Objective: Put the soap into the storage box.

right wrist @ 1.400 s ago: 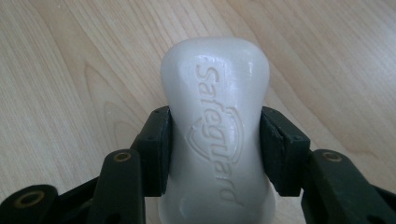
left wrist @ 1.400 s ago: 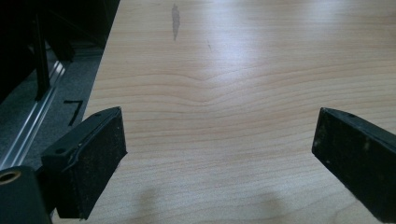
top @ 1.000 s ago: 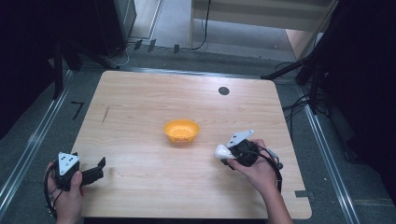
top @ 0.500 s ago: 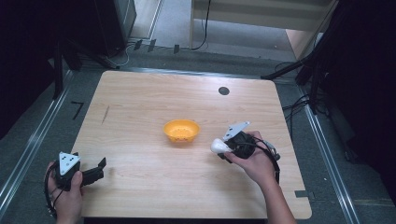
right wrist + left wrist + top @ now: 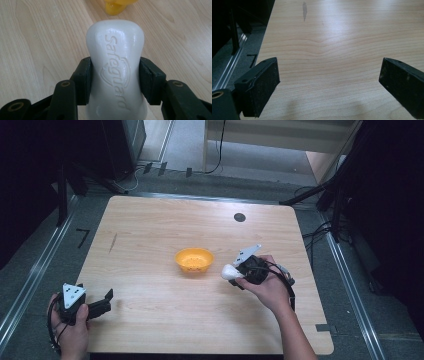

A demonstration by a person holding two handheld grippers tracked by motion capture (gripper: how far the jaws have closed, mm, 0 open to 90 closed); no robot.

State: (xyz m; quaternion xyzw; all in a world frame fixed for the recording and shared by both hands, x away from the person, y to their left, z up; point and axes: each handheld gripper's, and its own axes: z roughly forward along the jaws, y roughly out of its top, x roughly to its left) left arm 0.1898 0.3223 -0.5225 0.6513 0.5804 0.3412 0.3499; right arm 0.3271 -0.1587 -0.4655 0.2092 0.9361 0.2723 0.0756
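Observation:
A white soap bar (image 5: 115, 67) embossed with "Safeguard" is clamped at its narrow waist between the jaws of my right gripper (image 5: 114, 80). In the high view that right gripper (image 5: 239, 271) holds the soap bar (image 5: 229, 271) just above the table, a little right of an orange bowl (image 5: 194, 259) at the table's middle. The bowl (image 5: 117, 6) also peeks in at the top of the right gripper view. My left gripper (image 5: 104, 303) rests at the table's near left corner, and in its own view the left gripper (image 5: 329, 82) stands open over bare wood.
The wooden table (image 5: 150, 235) has a small black disc (image 5: 239, 217) near its far right edge and a dark smudge (image 5: 113, 242) at the left. Metal rails (image 5: 30, 280) run along both sides, with cables (image 5: 320, 232) on the floor at the right.
My right gripper has carried the soap bar left and slightly up, closer to the orange bowl. The left gripper has stayed where it was.

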